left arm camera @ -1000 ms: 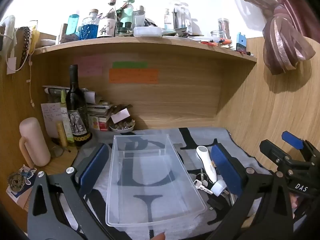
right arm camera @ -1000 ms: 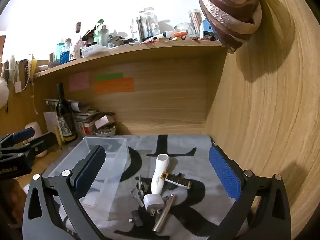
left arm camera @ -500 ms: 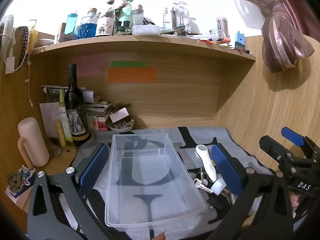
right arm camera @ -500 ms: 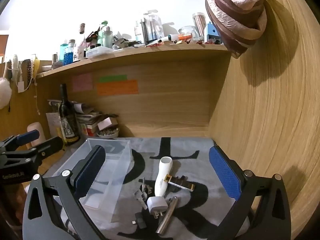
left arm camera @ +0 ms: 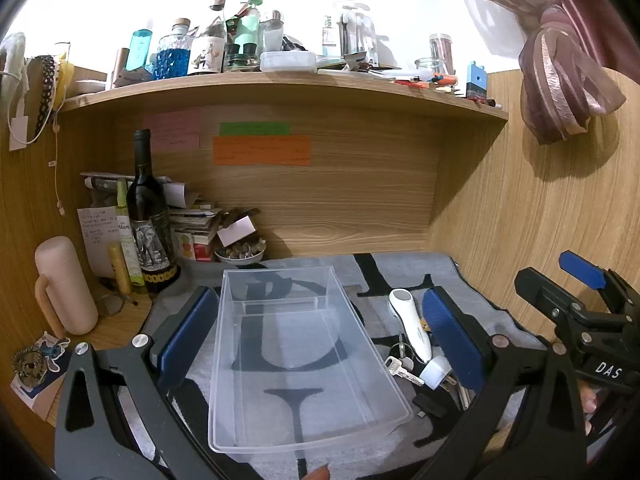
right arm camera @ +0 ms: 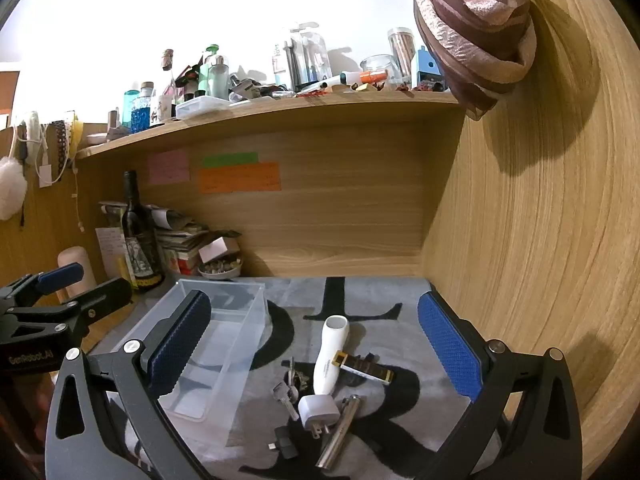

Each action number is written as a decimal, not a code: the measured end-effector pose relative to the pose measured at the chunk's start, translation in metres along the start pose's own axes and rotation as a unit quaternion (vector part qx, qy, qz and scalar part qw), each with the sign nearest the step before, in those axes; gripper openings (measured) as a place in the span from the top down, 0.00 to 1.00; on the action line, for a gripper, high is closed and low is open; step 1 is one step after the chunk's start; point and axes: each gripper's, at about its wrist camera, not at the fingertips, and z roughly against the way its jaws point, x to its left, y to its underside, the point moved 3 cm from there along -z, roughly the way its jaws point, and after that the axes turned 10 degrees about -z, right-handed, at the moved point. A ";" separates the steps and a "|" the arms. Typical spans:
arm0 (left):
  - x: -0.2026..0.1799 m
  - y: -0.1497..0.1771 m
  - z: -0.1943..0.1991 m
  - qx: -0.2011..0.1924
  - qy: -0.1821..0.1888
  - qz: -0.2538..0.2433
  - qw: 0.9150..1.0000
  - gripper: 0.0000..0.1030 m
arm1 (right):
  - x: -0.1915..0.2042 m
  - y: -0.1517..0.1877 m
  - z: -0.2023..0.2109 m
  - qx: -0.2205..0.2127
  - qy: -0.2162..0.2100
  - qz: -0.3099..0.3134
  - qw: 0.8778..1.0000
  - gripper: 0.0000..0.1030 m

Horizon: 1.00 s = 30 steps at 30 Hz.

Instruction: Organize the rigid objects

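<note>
- Your right gripper [right arm camera: 314,344] has its fingers spread wide over the metal cylinder [right arm camera: 340,430], plug adapter [right arm camera: 318,410], keys [right arm camera: 286,390] and white handheld device [right arm camera: 332,354], nothing gripped.
- Your left gripper [left arm camera: 316,332], also spread, straddles the empty clear bin [left arm camera: 296,344].
- Since a second ago both views have barely shifted; sorting has not started.

Handwriting on orange note [left arm camera: 262,151] too small to read. Charger [left arm camera: 436,370] and metal cylinder [right arm camera: 340,430] partly hidden behind left tongs' pad [left arm camera: 452,338] in left view. Curtain [right arm camera: 476,28] cropped by top edge.
</note>
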 end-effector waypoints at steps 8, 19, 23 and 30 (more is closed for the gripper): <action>-0.003 0.000 0.000 0.001 -0.001 0.000 1.000 0.00 | 0.001 0.001 0.000 -0.001 0.001 0.001 1.000 0.00; -0.007 0.001 -0.002 0.001 0.002 -0.004 1.000 0.00 | 0.004 0.000 0.000 0.001 0.000 0.001 1.000 0.00; -0.007 0.001 -0.002 0.001 0.002 -0.004 1.000 0.00 | 0.005 0.000 -0.001 0.001 -0.002 0.002 1.000 0.00; -0.004 0.002 0.001 -0.004 0.002 -0.001 1.000 0.00 | 0.008 0.000 -0.001 -0.002 -0.006 0.005 1.000 0.00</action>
